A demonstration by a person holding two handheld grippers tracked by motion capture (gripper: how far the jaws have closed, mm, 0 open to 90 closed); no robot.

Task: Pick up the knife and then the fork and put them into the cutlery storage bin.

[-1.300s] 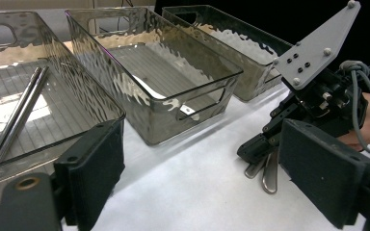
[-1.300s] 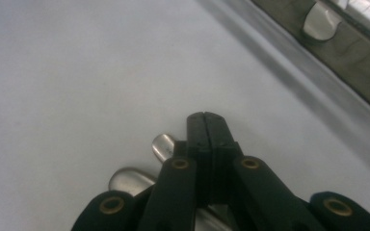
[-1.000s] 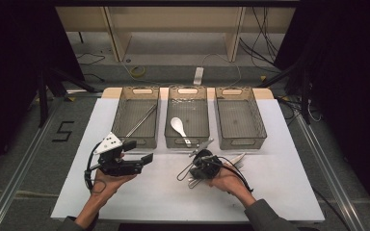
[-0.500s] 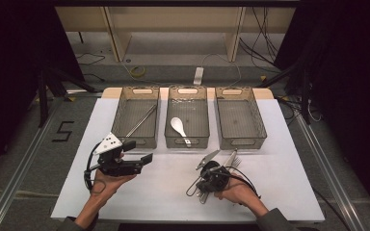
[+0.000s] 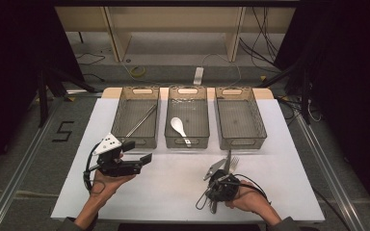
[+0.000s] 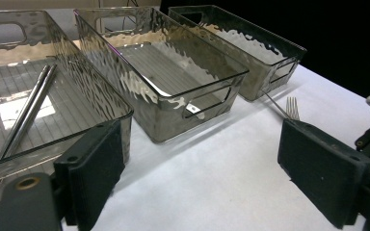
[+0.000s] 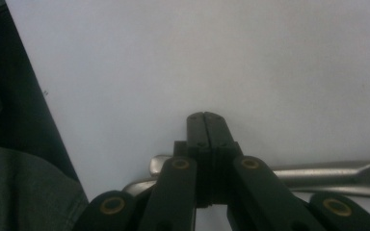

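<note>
My left gripper (image 5: 137,152) (image 6: 202,178) is held open over the left part of the white table, its jaws wide apart with nothing between them, aimed at the trays. Three clear plastic trays stand in a row. The left tray (image 5: 125,136) (image 6: 107,91) holds a pair of metal sticks (image 5: 142,121) (image 6: 29,110). A white spoon (image 5: 178,126) lies in the middle tray (image 5: 169,126) (image 6: 197,79). The right tray (image 5: 257,126) (image 6: 274,45) holds nothing. My right gripper (image 5: 216,193) (image 7: 205,117) is shut, low near the front edge. Metal cutlery handles (image 7: 327,178) lie under it. A fork (image 5: 232,162) (image 6: 292,105) lies just beyond.
The table's near edge (image 7: 53,110) and the person's dark sleeve are close to the right gripper's jaws. Cables trail from both grippers. Bare white tabletop (image 5: 173,183) lies between the two hands. Wooden shelving stands beyond the table.
The right hand has moved to the right and nearer the front edge with its gripper kept shut. The left hand has stayed where it was.
</note>
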